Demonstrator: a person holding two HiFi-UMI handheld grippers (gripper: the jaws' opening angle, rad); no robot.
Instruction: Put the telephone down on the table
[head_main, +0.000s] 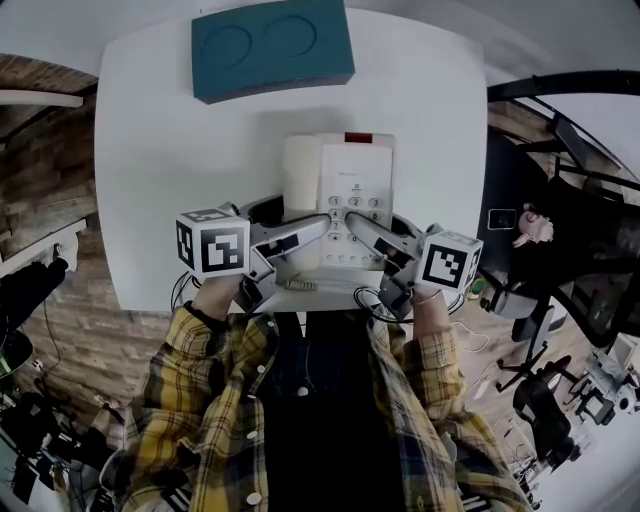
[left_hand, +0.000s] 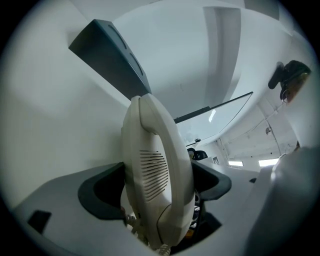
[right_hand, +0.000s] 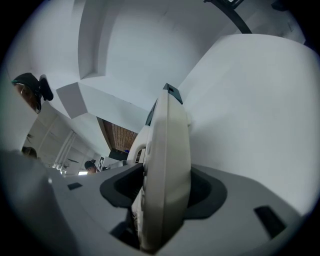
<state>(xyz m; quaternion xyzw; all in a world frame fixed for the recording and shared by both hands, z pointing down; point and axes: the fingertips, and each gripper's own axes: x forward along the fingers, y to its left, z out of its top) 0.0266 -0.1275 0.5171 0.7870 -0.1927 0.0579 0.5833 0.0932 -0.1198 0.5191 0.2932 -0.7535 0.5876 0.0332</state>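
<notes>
A cream desk telephone with its handset in the cradle is at the near edge of the white table. My left gripper is shut on the handset side, with dark pads on both its flanks. The right gripper is shut on the right edge of the telephone's base, which fills its jaws. The coiled cord hangs at the near edge. I cannot tell whether the base touches the table.
A teal foam block with two round hollows lies at the table's far side, also in the left gripper view. Bare white tabletop spreads to the right of the telephone. Office chairs and clutter stand on the floor to the right.
</notes>
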